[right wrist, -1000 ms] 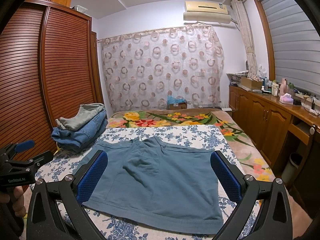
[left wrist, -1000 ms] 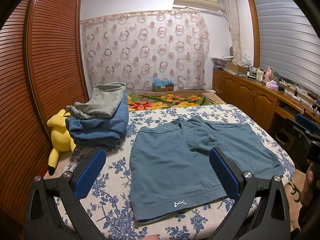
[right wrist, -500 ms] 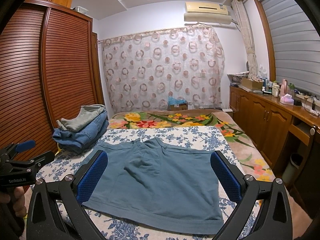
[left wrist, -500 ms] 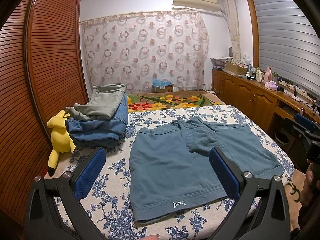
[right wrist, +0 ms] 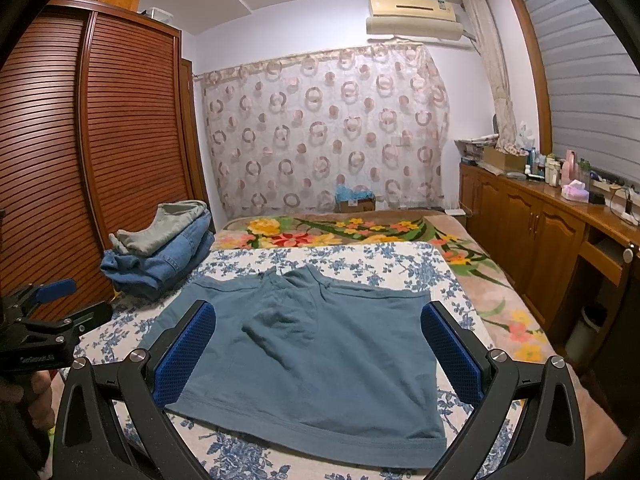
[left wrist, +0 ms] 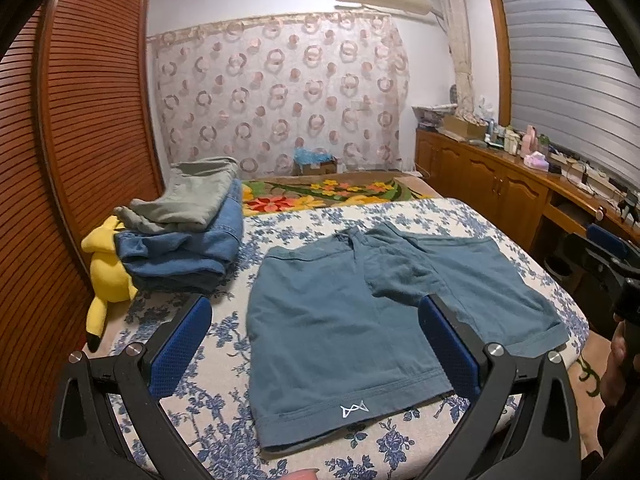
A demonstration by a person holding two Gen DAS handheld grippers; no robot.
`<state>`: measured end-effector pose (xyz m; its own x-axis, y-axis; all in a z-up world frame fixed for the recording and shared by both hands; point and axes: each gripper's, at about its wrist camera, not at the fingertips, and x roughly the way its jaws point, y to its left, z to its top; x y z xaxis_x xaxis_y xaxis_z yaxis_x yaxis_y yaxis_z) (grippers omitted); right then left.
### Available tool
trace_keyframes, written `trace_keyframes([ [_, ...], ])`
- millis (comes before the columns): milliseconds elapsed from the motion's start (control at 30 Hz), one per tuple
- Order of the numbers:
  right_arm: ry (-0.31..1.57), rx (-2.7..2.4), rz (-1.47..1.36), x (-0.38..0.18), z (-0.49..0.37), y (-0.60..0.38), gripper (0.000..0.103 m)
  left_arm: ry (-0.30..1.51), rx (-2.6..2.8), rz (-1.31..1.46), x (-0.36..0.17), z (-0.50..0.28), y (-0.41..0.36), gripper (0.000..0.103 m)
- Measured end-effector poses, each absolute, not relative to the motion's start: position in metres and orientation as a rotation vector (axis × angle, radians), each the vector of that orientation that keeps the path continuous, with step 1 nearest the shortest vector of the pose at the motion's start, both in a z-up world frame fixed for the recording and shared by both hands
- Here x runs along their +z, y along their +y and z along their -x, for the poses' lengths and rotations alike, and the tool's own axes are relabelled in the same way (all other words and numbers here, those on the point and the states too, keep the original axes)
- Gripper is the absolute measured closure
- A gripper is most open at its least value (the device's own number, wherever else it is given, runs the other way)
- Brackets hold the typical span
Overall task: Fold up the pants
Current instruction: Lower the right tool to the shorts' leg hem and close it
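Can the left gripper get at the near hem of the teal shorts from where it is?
Probably yes: the left gripper is open above the teal shorts, with nothing lying between its fingers and the near hem.

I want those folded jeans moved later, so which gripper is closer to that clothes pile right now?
Left. The left gripper sits on the clothes pile side; the right gripper is across the teal shorts.
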<state>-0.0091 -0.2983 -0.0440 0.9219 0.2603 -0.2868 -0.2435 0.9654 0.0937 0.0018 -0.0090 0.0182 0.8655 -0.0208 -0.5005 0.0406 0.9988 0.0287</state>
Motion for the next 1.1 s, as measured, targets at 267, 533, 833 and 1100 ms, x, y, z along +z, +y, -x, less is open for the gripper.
trace_keyframes([
  [267,0.314,0.245,-0.041,-0.042,0.005,-0.302,0.001,0.543,-0.098,-0.061,0.000,-0.028,-0.018,0.000],
  [533,0.335,0.217,-0.014,-0.045,-0.005,-0.304,0.004,0.573,-0.133,-0.094,-0.017,-0.055,-0.028,0.000],
  [833,0.358,0.181,0.003,-0.042,-0.017,-0.315,0.008,0.638,-0.180,-0.086,-0.039,-0.084,-0.034,0.000],
  [1100,0.425,0.186,0.036,-0.037,-0.042,-0.312,0.019,0.663,-0.227,-0.087,-0.045,-0.099,-0.041,0.000],
])
